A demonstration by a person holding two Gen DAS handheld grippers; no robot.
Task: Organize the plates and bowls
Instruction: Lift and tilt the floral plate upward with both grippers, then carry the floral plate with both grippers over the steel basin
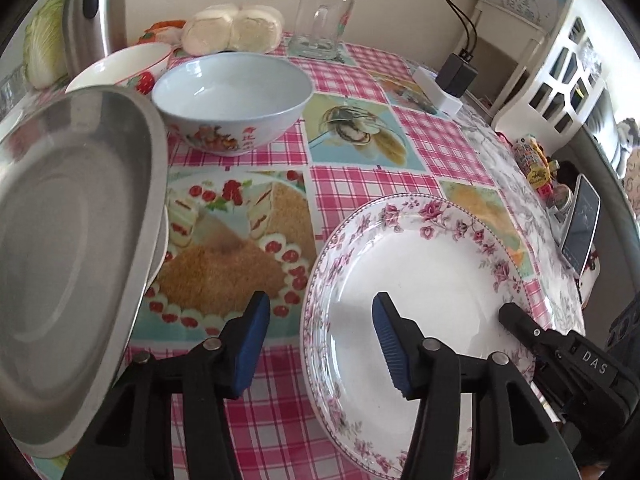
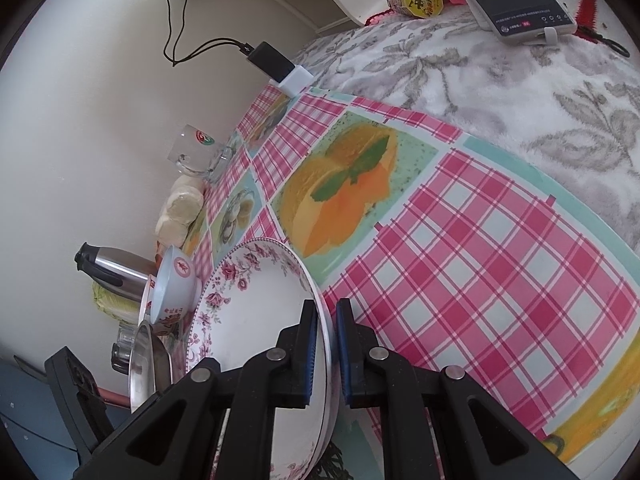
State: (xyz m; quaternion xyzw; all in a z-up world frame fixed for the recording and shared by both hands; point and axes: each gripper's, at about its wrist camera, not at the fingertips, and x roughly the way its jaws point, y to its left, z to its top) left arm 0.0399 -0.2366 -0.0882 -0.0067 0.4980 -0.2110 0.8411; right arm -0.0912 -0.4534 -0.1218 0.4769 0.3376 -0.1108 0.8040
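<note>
Right gripper (image 2: 327,354): blue pads pressed together on the near rim of the round white porcelain plate with a pink floral border (image 2: 256,320). That plate lies on the pink-checked tablecloth (image 2: 480,280), or close above it; the wrist view cannot separate the two.

Left gripper (image 1: 320,344): jaws spread, nothing between the pads. One pad hangs over the cloth, the other over the floral plate's left rim (image 1: 316,280). The right gripper's black body (image 1: 560,352) shows at the plate's far edge.

Elsewhere on the table: a rounded stainless-steel tray (image 1: 68,260) at left, tilted, apparently resting on a white dish whose edge shows beneath it. Behind it a pale blue ceramic bowl with red figures (image 1: 232,100) stands alone, and a white bowl with strawberry print (image 1: 124,66) sits further back.

Judgement: the task is at an early to middle stage. The steel tray may already be stacked; the floral plate is in hand but unplaced; the two bowls are not nested.
</note>
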